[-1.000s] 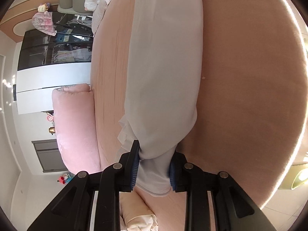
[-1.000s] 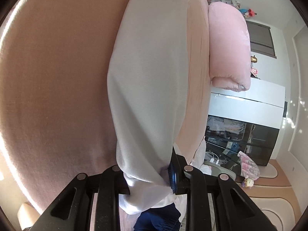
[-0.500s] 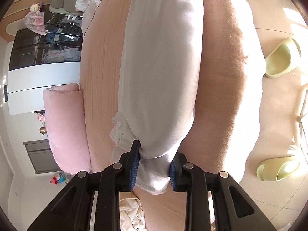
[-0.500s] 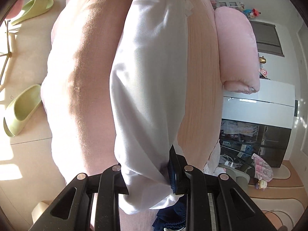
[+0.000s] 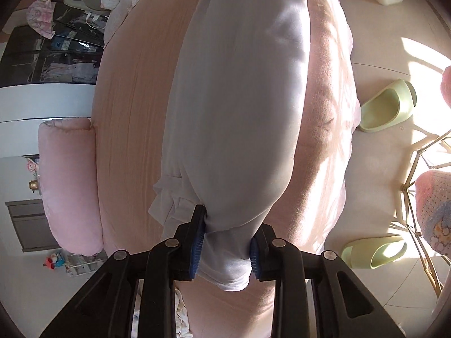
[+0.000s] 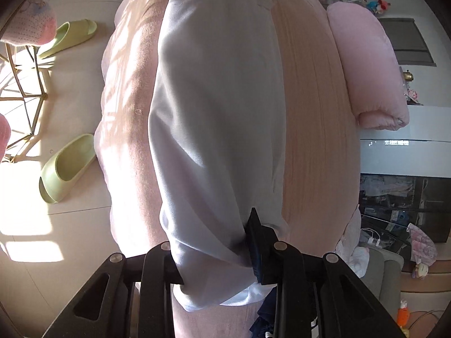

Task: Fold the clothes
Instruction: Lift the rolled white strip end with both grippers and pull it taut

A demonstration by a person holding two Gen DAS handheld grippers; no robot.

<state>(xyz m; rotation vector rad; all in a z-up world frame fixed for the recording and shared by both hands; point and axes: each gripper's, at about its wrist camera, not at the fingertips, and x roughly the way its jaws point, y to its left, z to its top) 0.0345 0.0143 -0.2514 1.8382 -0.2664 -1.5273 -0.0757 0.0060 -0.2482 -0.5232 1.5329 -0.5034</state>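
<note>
— On the pink bed (image 5: 132,118), what is seen from left to right?

— To the bed's left a pink pillow (image 5: 67,180) is seen, touching its edge. Along the bed's middle a pale garment (image 5: 239,107) is stretched, one end bunched and pinched by the left tool (image 5: 225,242). To the bed's right, two green slippers (image 5: 386,109) are seen on the floor.

— And through the other camera?

— The slippers (image 6: 67,166) are shown left of the bed (image 6: 315,112). The garment's (image 6: 214,107) other end is pinched by the right tool (image 6: 214,253), whose jaws have just been eased wider, cloth between them. The pillow (image 6: 366,64) is seen right of the bed.
</note>
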